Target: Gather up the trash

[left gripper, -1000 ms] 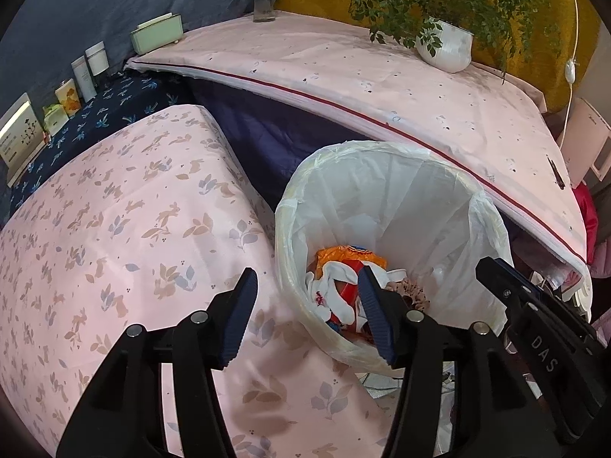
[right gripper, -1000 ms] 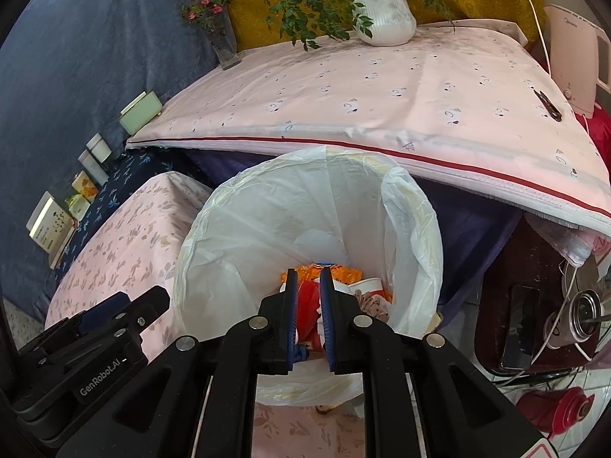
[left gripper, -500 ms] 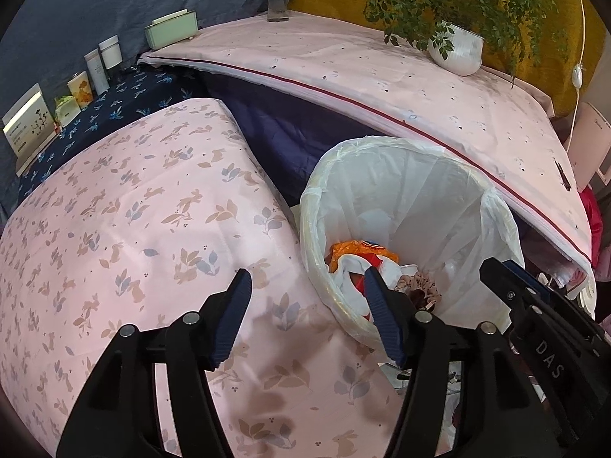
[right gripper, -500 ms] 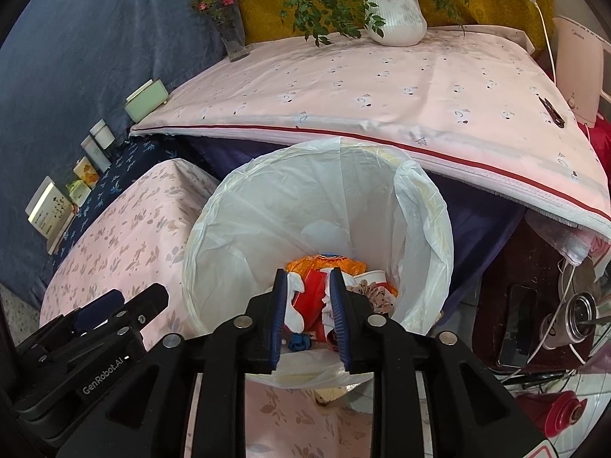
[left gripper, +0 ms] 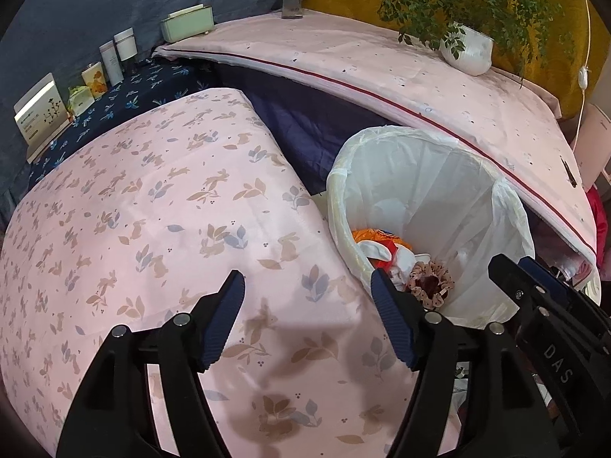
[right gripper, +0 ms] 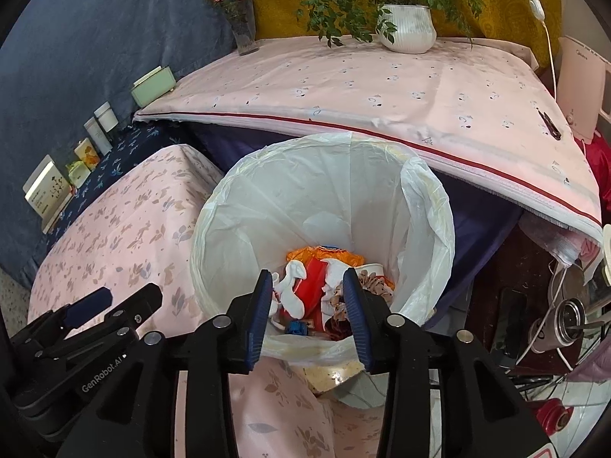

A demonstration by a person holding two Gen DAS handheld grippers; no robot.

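Standing between pink-covered bed [left gripper: 152, 210] and table [right gripper: 382, 87]: lined bin [right gripper: 244, 206], trash [right gripper: 317, 286] lying inside. Hovering above the bin, right gripper [right gripper: 307, 297], jaws just opening, empty. Hanging over bed, left gripper [left gripper: 307, 305], jaws widening, empty.

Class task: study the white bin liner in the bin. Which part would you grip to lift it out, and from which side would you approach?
Probably the loose flap of the bin liner folded over the rim, taken from above: it stands away from the bin there.

pink-clothed table [right gripper: 382, 87] carries a white plant pot [right gripper: 408, 28] and a flower vase [right gripper: 244, 30]
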